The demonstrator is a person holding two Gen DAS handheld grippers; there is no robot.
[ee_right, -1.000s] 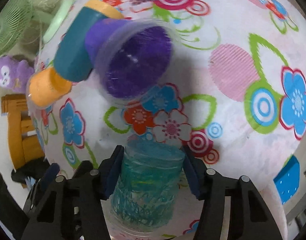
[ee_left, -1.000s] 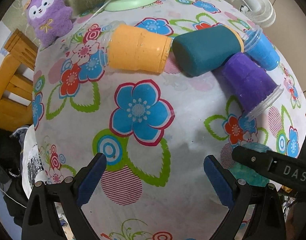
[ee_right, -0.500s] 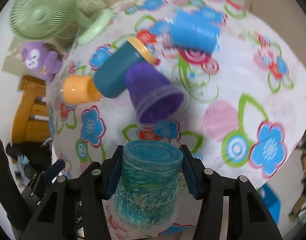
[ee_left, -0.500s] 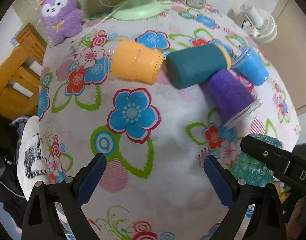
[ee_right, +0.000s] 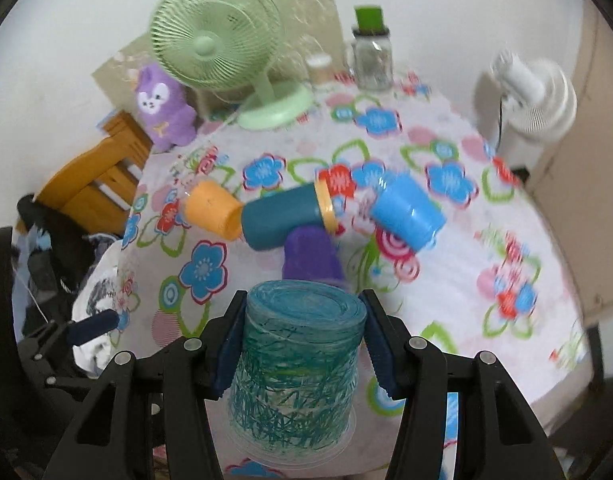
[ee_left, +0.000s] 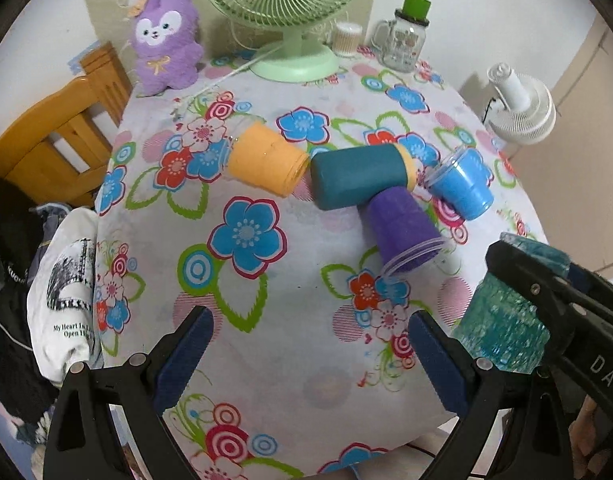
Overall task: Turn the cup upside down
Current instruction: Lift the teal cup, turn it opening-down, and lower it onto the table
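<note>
My right gripper (ee_right: 302, 334) is shut on a clear cup with teal scribbles (ee_right: 296, 364), its closed base toward the camera's far side and its rim toward me. The cup also shows in the left wrist view (ee_left: 506, 312), held above the table's right front edge. My left gripper (ee_left: 306, 348) is open and empty over the flowered tablecloth (ee_left: 266, 320). An orange cup (ee_left: 266, 164), a dark teal cup (ee_left: 358, 178), a purple cup (ee_left: 402, 230) and a blue cup (ee_left: 462, 184) lie on their sides mid-table.
A green fan (ee_left: 290, 20), a purple plush toy (ee_left: 164, 40), a glass jar with a green lid (ee_left: 406, 36) and a small container (ee_left: 346, 40) stand at the back. A white fan (ee_left: 522, 108) is at the right, a wooden chair (ee_left: 54, 140) at the left.
Both grippers have risen and tilted up, so the table's back and the wall came into view. The right gripper lifted the scribbled cup off the cloth.
</note>
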